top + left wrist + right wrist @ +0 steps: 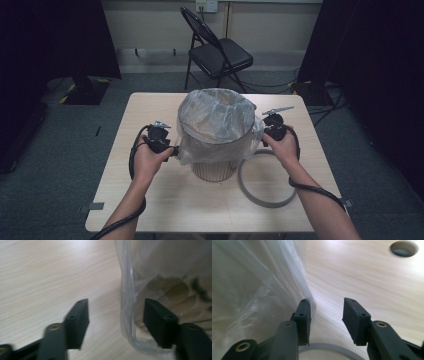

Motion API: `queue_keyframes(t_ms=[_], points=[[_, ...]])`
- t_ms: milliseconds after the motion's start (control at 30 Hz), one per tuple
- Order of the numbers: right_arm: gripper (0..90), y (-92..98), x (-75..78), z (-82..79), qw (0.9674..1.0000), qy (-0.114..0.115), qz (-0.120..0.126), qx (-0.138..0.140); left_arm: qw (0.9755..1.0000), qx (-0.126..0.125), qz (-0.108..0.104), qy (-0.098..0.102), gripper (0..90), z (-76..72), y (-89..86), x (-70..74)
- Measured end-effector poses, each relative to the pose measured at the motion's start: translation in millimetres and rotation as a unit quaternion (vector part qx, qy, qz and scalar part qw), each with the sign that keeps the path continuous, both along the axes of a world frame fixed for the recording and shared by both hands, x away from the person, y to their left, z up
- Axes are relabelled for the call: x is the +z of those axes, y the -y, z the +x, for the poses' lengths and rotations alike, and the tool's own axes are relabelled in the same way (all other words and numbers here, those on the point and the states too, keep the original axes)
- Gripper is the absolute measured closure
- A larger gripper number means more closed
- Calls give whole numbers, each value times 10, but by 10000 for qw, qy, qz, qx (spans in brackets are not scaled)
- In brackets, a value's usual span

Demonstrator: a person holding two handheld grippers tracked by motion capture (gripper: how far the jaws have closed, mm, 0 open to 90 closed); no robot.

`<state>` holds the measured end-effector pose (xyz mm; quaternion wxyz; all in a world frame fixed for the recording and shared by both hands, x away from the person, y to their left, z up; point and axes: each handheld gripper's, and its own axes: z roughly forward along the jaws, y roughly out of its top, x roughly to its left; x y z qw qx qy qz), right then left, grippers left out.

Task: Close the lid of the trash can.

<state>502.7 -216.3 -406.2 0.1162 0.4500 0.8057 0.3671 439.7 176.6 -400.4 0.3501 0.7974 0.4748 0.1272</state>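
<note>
Forearms come in from the near edge of the worktop (150, 210), one on each side of a perforated waste bin (216, 169) that stands about midway across it, so that each hand can work one flank of the clear plastic bag (216, 125) lining it. That bag is folded out over the rim and hangs loose down the outside, which looks like liner-fitting work: the overhang needs drawing down evenly on both sides. At the bin's left the left gripper (116, 322) has its jaws partly open, with a hanging fold of the bag between them, lying against one jaw but not clamped. At the bin's right the right gripper (325, 320) is likewise about half open; the film brushes the outside of one jaw and only bare worktop shows in the gap, so it holds nothing. A grey ring (265, 180) lies flat beside the bin's right, near that hand, probably parked there to be pressed over the rim and pin the liner.
</note>
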Motion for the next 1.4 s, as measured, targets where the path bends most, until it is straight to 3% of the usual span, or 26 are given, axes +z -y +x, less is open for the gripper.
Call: queue_keyframes(t_ms=[67, 167, 267, 433, 500, 633, 767, 967, 1167, 1400], points=[[389, 41, 69, 0, 9999, -42, -69, -70, 10000, -11, -7, 53, 282, 3, -21, 68], [311, 99, 131, 0, 9998, -34, -173, -78, 10000, -51, -9, 32, 254, 14, -42, 156], [285, 132, 164, -11, 9996, -32, -280, -96, 9999, 3, -95, 88, 248, 31, -51, 233], [246, 170, 215, -29, 9995, -55, -301, -94, 9999, -35, -11, 168, 237, 29, -75, 351], [205, 190, 228, -31, 9995, -129, -268, -102, 9999, -48, 40, 146, 215, 11, -104, 364], [172, 246, 256, -48, 9993, -172, -336, -73, 9998, 11, -78, 175, 206, -51, -207, 385], [164, 313, 286, -74, 9992, -207, -334, -58, 9999, -1, 51, 157, 203, -140, -312, 393], [168, 360, 326, -95, 9991, -219, -362, -60, 9999, 71, 72, 49, 209, -282, -405, 214], [173, 350, 388, -146, 9989, -220, -402, 89, 9999, 59, 102, -87, 214, -365, -388, -14], [175, 347, 415, -220, 9989, -187, -358, 221, 9994, -159, 224, -199, 209, -434, -305, -317]])
